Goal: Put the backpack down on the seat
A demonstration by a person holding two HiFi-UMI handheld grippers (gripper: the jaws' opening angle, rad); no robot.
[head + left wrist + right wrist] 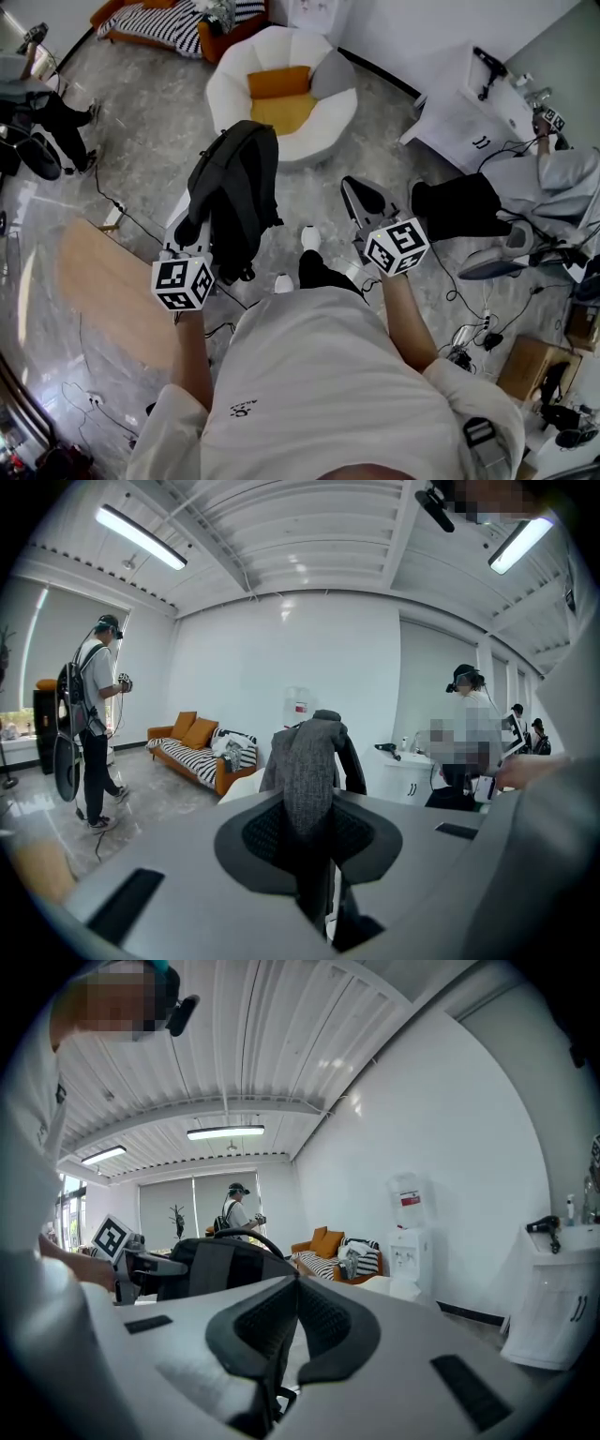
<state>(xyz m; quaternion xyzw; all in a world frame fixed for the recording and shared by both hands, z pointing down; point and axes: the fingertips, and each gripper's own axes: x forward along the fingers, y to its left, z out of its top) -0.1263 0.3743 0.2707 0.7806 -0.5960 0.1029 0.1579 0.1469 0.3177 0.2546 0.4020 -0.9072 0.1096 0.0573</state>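
A black backpack (234,192) hangs in the air in front of me, over the marble floor. My left gripper (195,220) is shut on its grey strap (307,761), which runs up between the jaws in the left gripper view. The seat, a white petal-shaped armchair (323,117) with an orange cushion (278,82), stands just beyond the backpack. My right gripper (361,197) is held beside the bag, apart from it, its jaws shut on nothing. In the right gripper view the backpack (211,1265) shows to the left of the closed jaws.
A striped sofa (173,23) stands at the back left. A white cabinet (469,117) with a hair dryer is at the right, by a seated person (553,178). Another person (52,117) stands at the left. Cables, a wooden board (108,281) and a cardboard box (530,361) lie on the floor.
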